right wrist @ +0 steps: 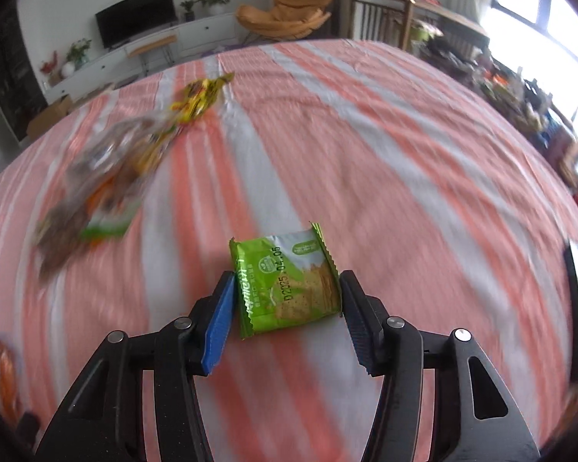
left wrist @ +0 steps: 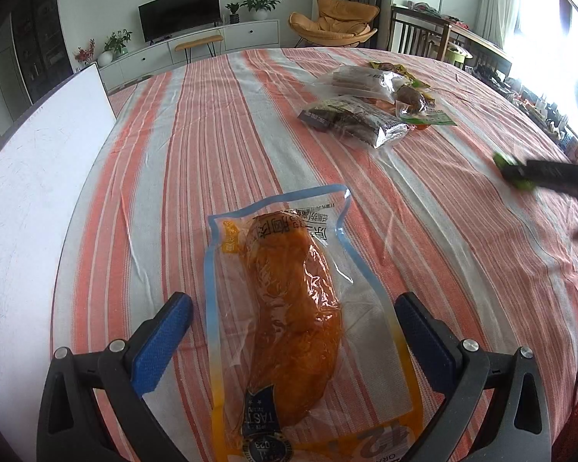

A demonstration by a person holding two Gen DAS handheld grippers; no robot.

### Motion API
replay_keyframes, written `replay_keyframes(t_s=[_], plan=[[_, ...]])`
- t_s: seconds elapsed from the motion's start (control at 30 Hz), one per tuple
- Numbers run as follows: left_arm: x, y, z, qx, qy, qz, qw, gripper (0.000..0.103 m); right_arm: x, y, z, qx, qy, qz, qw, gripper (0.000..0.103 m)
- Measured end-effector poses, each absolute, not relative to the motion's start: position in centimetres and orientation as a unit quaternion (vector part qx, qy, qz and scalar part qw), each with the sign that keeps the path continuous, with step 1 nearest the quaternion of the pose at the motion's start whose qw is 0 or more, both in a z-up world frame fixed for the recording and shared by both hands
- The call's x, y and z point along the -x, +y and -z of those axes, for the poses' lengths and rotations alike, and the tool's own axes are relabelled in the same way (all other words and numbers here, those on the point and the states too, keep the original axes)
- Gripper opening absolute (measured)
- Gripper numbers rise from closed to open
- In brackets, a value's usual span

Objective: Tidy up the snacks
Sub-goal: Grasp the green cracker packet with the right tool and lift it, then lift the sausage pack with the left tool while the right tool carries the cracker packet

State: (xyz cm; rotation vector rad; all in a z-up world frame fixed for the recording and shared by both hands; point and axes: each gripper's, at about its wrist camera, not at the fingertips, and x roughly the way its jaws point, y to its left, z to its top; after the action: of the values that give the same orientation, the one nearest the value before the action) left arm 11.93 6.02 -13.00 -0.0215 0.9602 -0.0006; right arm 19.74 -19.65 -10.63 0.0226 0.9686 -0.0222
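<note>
The right tool (right wrist: 287,288) pinches a small green cracker packet (right wrist: 285,283) between its blue pads, one pad touching each side edge, and the packet is lifted above the striped cloth (right wrist: 366,146) that covers the counter; the cloth beneath it is streaked with blur. The left tool (left wrist: 293,313) is spread wide, its pads on either side of a clear pouch of orange-brown meat (left wrist: 289,296) that lies flat on the cloth and touches neither pad. Farther up the counter sits a loose pile of snack packets (left wrist: 370,104), clear, dark and yellow-green wrappers overlapping one another, well apart from the pouch. A white board (left wrist: 38,177) lies along the left edge of the counter. In the left wrist view the right tool appears only as a blurred dark shape at the right edge.
</note>
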Motion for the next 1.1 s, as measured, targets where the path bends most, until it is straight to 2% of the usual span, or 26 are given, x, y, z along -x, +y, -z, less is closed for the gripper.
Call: replay_keyframes(t_s=[0.2, 0.27, 0.3, 0.37, 0.43, 0.5, 0.6, 0.73, 0.9, 1.0, 1.1], plan=[[-11.9, 6.2, 12.7, 0.008, 0.473, 0.017, 0.881, 0.102, -13.3, -17.4, 10.2, -0.034, 0.499, -0.033, 0.866, 0.056], [-11.3, 6.6, 12.4, 0.007, 0.475, 0.025, 0.88, 0.093, -11.2, -17.9, 10.0, -0.102, 0.513, -0.077, 0.849, 0.055], [-10.9, 6.7, 12.1, 0.008, 0.471, 0.026, 0.882, 0.08, -10.5, -18.3, 10.0, -0.138, 0.519, -0.098, 0.838, 0.055], [-10.3, 7.1, 11.6, 0.024, 0.472, 0.032, 0.881, 0.074, -9.0, -19.0, 10.5, -0.208, 0.527, -0.134, 0.813, 0.055], [-9.5, 7.3, 10.8, 0.035, 0.463, 0.042, 0.885, 0.056, -7.8, -19.3, 10.9, -0.257, 0.527, -0.157, 0.795, 0.055], [-9.1, 7.4, 10.3, 0.042, 0.466, 0.047, 0.883, 0.051, -6.9, -19.9, 11.2, -0.296, 0.522, -0.173, 0.781, 0.055], [-8.5, 7.7, 10.5, 0.051, 0.465, 0.053, 0.882, 0.052, -6.2, -19.8, 11.0, -0.311, 0.515, -0.183, 0.778, 0.055], [-8.4, 7.6, 10.9, 0.037, 0.474, 0.054, 0.878, 0.076, -5.9, -19.8, 10.6, -0.314, 0.509, -0.184, 0.78, 0.055], [-8.9, 7.9, 10.7, 0.03, 0.488, 0.063, 0.87, 0.08, -5.4, -19.2, 10.3, -0.303, 0.505, -0.193, 0.785, 0.055], [-9.4, 8.1, 10.5, 0.018, 0.495, 0.054, 0.867, 0.089, -5.6, -18.9, 10.5, -0.301, 0.505, -0.199, 0.784, 0.055], [-9.6, 7.5, 11.4, -0.018, 0.515, 0.053, 0.855, 0.09, -5.5, -18.7, 10.4, -0.294, 0.504, -0.201, 0.787, 0.055]])
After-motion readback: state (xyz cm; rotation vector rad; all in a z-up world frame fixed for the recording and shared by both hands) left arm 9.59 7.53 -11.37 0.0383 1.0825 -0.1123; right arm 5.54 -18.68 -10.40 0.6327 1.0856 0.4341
